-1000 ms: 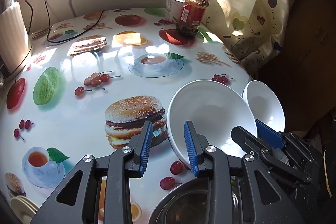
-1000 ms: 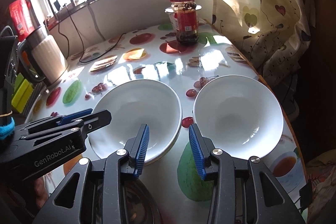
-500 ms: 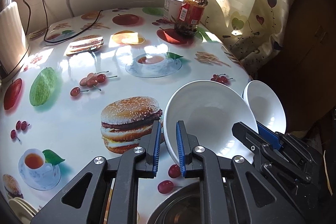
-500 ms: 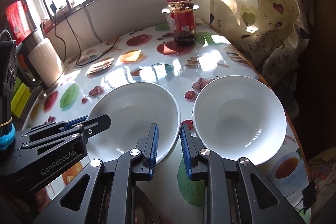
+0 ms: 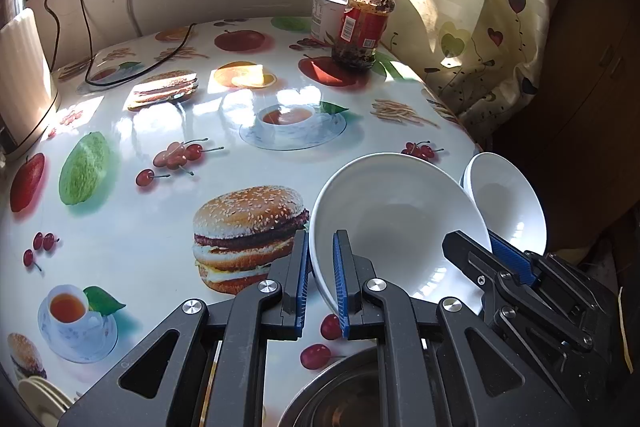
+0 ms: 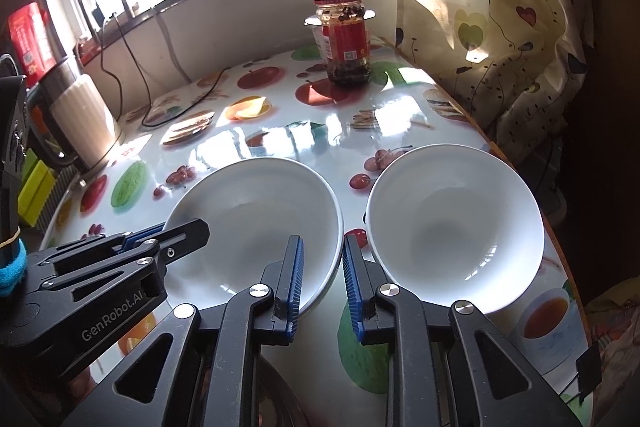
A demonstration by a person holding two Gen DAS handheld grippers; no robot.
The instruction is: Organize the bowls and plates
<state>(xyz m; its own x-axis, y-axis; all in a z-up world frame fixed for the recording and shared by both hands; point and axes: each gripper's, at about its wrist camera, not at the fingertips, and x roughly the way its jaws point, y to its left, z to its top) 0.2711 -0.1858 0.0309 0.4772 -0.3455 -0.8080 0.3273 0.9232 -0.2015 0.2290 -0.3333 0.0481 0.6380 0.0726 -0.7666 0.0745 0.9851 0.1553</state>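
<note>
left gripper straddles the near-left rim of the left white bowl; blue pads either side of the rim w/ slivers of gap showing, so can't tell if it's actually pinching. right gripper straddles the same bowl's right rim, one finger inside the bowl, one outside in the gap btwn the two bowls; jaws look a bit apart from the rim, grip not clear either. in the left view the bowl looks tipped, near edge up, though can't say if it's off the table. right white bowl sits just beside it, close to the table edge, apart from it. chili sauce jar w/ a white tub just behind it at the far end. steel bowl under the grippers.
</note>
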